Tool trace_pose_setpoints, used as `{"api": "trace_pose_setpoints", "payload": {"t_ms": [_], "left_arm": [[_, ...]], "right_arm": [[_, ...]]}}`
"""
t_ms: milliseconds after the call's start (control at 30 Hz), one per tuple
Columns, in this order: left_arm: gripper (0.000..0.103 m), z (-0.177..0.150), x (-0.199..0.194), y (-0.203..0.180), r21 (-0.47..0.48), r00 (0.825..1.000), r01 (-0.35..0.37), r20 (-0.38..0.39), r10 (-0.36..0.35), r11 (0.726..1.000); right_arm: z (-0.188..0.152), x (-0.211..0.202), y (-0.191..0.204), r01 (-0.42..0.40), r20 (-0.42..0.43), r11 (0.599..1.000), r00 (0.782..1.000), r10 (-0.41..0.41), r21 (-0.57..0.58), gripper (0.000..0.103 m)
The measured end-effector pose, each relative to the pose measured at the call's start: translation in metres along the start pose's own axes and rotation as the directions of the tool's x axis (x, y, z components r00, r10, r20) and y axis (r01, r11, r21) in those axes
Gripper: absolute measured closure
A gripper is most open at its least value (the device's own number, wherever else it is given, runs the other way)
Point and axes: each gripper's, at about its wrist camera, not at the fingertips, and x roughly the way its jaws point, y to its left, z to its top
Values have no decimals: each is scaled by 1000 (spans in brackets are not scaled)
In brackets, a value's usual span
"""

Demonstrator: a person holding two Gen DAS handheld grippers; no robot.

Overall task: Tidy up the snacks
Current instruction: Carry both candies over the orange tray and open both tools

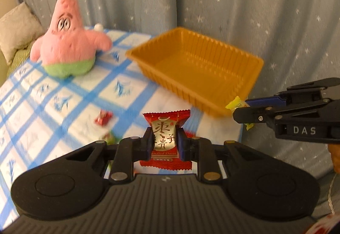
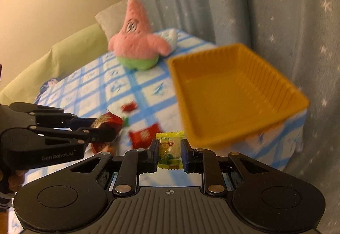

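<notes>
A table covered by a blue-and-white checked cloth (image 1: 70,93) carried everything. At its far left sat a pink star-shaped plush toy (image 1: 68,38) with green shorts, a small white object (image 1: 98,27) just behind it. To the right, near the table's far edge, rested an orange ribbed plastic tray (image 1: 197,68), nothing visible inside it. Nearer, left of the tray, small red-wrapped snacks (image 2: 144,135) lay loose on the cloth, blurred; their exact count could not be told.

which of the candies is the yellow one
The yellow candy pinched in the right gripper. The left gripper holds a red candied-date packet, and the loose wrappers on the tablecloth are red.
</notes>
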Motion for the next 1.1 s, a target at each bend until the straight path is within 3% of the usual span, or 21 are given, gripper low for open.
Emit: {"api": "trace_pose_setpoints", "payload": {"t_ms": [233, 500, 1100], "left_arm": [[82, 49, 28, -16, -30, 1000, 12, 27, -11, 999], [82, 88, 67, -40, -60, 999, 36, 17, -35, 998], [80, 99, 120, -61, -93, 999, 24, -41, -28, 995]], "right_arm": [[37, 10, -46, 61, 78, 998, 995, -63, 31, 81], [62, 29, -98, 103, 86, 991, 990, -110, 86, 81], [65, 53, -131, 126, 42, 985, 990, -131, 114, 81]]}}
